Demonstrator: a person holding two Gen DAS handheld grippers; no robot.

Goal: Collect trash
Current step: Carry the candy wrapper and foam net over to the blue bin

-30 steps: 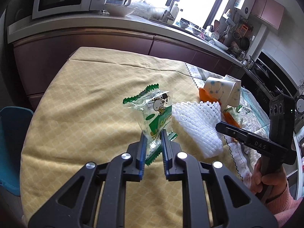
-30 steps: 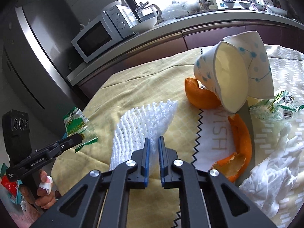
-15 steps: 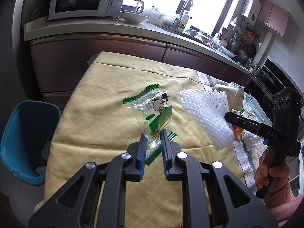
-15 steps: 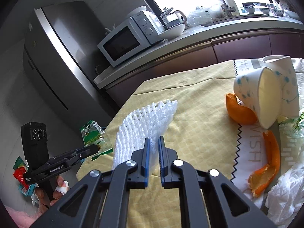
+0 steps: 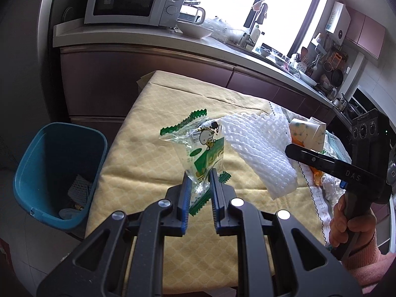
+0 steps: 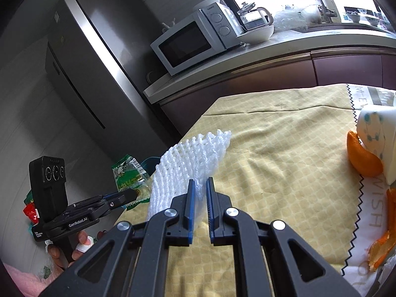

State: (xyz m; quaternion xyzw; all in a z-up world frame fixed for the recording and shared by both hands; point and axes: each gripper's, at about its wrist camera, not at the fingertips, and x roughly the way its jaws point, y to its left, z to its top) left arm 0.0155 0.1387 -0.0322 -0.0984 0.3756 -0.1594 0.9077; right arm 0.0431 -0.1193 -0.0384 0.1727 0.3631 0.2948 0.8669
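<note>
My left gripper (image 5: 200,175) is shut on a clear green-edged snack wrapper (image 5: 201,143) with a cartoon dog, held up above the yellow tablecloth (image 5: 148,158). My right gripper (image 6: 200,185) is shut on a white foam fruit net (image 6: 190,158), which hangs above the cloth's left part. In the left wrist view the foam net (image 5: 259,153) and the right gripper (image 5: 292,149) sit just right of the wrapper. The right wrist view shows the wrapper (image 6: 128,177) in the left gripper (image 6: 135,194) at lower left. A blue bin (image 5: 57,170) stands on the floor left of the table.
Paper cups (image 6: 378,133), orange peel (image 6: 361,156) and crumpled white tissue (image 5: 331,188) lie on the table's right side. Behind are a counter with a microwave (image 5: 133,0) and a steel fridge (image 6: 99,61). The bin holds some trash at its bottom.
Both grippers have lifted and drawn back toward the table's left end, carrying the wrapper and the foam net. The blue bin has come into fuller view on the left.
</note>
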